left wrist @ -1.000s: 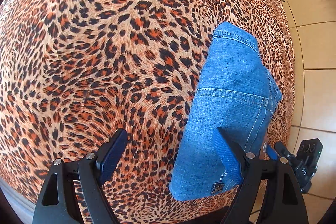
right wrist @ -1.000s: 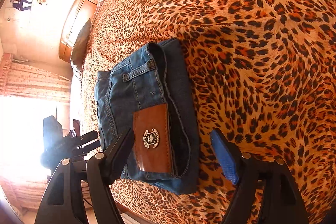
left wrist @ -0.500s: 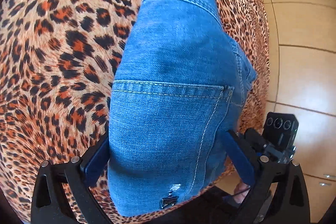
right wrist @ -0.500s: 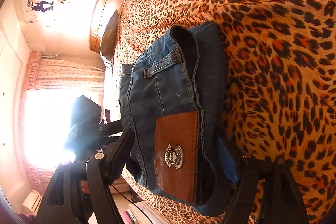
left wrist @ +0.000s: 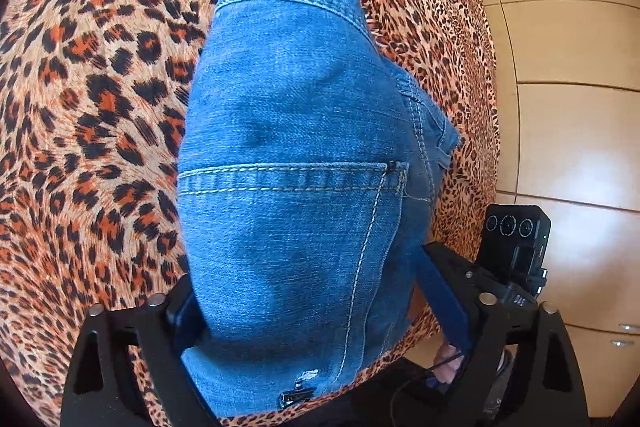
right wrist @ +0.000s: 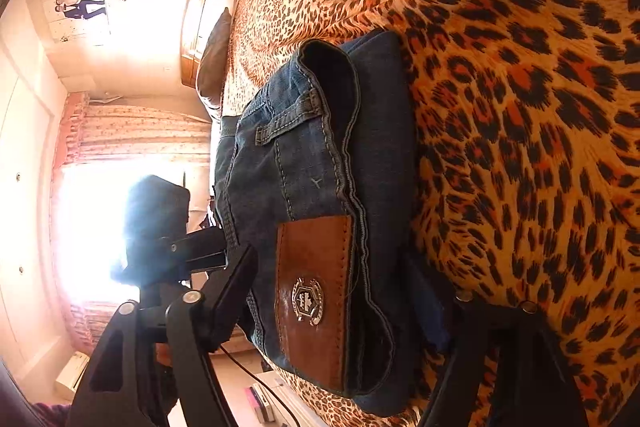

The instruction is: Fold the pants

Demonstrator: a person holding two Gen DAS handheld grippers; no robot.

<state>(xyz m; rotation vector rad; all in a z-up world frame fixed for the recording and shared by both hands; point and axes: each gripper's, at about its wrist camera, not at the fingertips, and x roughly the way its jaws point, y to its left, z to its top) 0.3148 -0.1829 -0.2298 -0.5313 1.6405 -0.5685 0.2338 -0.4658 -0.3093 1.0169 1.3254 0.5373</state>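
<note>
My left tongs (left wrist: 316, 307) and right tongs (right wrist: 340, 299), which a second ago hung above the bed, now straddle opposite ends of the folded jeans (left wrist: 296, 167), jaws closing, pads not visibly pressing. Bundle lies compact on the leopard bedspread (left wrist: 92, 99), from 6 toward 12 o'clock. Judgement: folding done; lifting comes next.

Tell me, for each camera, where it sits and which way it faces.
Left wrist: on the left tool, facing down along the folded jeans on the leopard-print bedspread, tiled floor beyond; right tool shows.
Right wrist: on the right tool, facing the jeans' leather patch end toward a window; left tool shows.
Shared: jeans, bedspread; both tools straddle the jeans, jaws closing.
</note>
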